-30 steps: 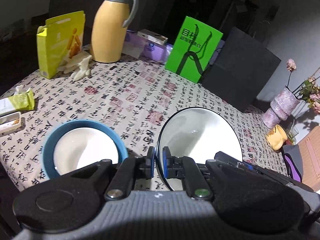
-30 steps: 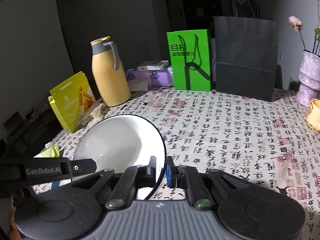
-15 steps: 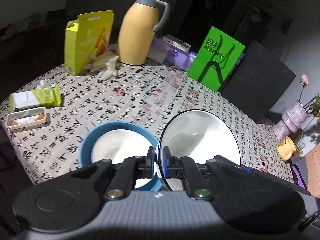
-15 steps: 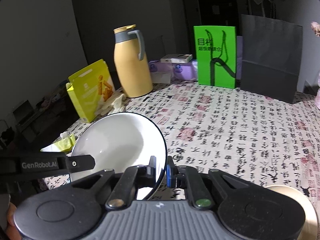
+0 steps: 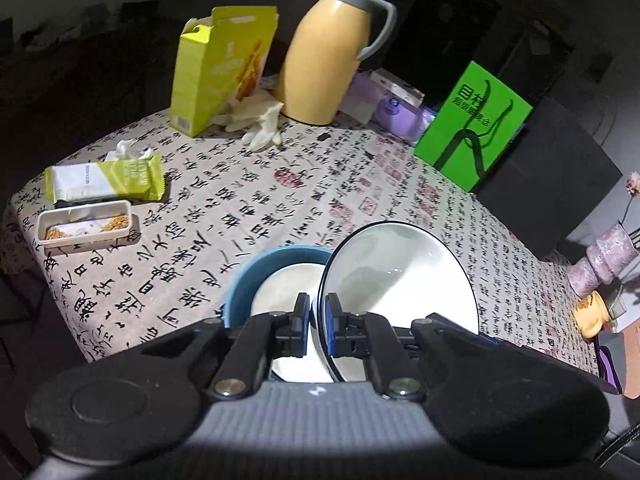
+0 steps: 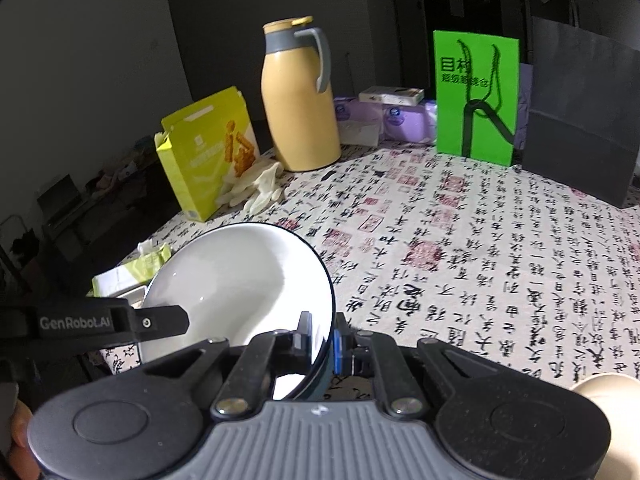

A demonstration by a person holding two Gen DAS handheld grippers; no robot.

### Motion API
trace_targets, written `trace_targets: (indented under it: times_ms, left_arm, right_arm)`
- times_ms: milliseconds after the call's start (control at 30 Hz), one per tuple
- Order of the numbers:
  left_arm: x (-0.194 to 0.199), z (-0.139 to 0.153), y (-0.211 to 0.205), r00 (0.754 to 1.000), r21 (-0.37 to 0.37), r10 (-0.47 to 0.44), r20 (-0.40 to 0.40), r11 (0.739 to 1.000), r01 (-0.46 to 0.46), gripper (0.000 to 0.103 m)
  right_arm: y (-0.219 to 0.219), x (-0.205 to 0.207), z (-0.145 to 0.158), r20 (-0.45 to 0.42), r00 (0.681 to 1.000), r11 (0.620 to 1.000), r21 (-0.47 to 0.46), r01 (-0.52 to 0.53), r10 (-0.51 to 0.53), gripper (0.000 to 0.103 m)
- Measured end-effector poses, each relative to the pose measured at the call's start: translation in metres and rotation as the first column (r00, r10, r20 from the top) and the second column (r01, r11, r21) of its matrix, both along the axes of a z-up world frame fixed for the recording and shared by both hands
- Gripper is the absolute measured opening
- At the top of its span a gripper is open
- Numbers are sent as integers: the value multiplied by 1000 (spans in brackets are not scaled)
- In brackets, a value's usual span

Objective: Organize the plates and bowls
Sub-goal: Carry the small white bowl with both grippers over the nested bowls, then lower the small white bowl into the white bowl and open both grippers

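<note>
A white bowl with a thin black rim (image 5: 400,276) hangs tilted above the patterned tablecloth, held from two sides. My left gripper (image 5: 318,322) is shut on its near-left rim. In the right wrist view the same white bowl (image 6: 240,280) fills the lower left, and my right gripper (image 6: 322,344) is shut on its right rim. The left gripper's black body (image 6: 100,322) reaches in from the left there. A blue bowl with a white inside (image 5: 276,272) stands on the cloth just left of and partly beneath the white bowl.
At the back stand a yellow jug (image 5: 328,52), an open yellow-green box (image 5: 216,72), white gloves (image 5: 256,120), a green bag (image 5: 476,124) and a black bag (image 5: 544,176). A tissue pack (image 5: 104,180) and snack tray (image 5: 84,228) lie left. A purple vase (image 5: 604,260) stands right.
Both grippers have carried the white bowl leftward and slightly down. The blue bowl, earlier well to its left, now lies partly under it behind the left fingers.
</note>
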State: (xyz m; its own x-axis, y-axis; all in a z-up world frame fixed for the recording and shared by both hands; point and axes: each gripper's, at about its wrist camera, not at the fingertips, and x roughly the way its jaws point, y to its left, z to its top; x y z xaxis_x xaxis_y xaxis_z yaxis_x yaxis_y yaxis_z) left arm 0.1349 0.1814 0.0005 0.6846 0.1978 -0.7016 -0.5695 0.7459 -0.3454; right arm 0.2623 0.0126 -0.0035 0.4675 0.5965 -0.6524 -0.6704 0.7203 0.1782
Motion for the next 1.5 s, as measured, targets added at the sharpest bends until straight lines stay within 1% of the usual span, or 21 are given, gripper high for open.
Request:
trace_targets:
  times_ms: [200,333,533,700,800,900,1167,1300,1433,1500]
  left_arm:
    - [2,-15,16,1000,-26,11,-21,1000,-11,8]
    - [4,-24,22,999,-26,10,-37,1000,-11,8]
    - [10,-35,26,999,-34,-1,-55,999,-1,8]
    - [14,-40,27,997,-21,-4,-78,1000,2,9]
    - [14,-40,26,997,-11,-8,-78,1000,7,8]
    - [16,-41,25,996,1,-12,-85,1000,12,8]
    - [21,-39,28,994,-9,-23,-104,1000,23,9]
    - [21,-38,29,994,0,-20,-110,1000,21,11]
    - [20,-39,32,994,-6,-31,-104,1000,31,11]
    - [20,-39,32,994,4,-33,-101,999,34,11]
  right_arm:
    - [20,2,-13,-16,1000,999,-33,-16,15,10]
    - [29,2,-21,-15,1000,998,-56,-24,23,10]
    - [39,-2,-27,34,999,994,-102,-30,33,10]
    - [46,-6,-31,71,996,989,-141,-37,47,10]
    - [49,-7,-34,93,994,986,-164,-34,50,11]
    - [51,-6,-38,98,994,983,-182,-34,52,11]
    - [49,-1,-42,75,996,983,-177,-41,55,12]
    - [48,3,-45,38,998,987,-152,-52,58,14]
    - [47,2,-45,47,998,990,-136,-42,49,13]
    - [46,2,-45,45,998,991,-130,-40,46,13]
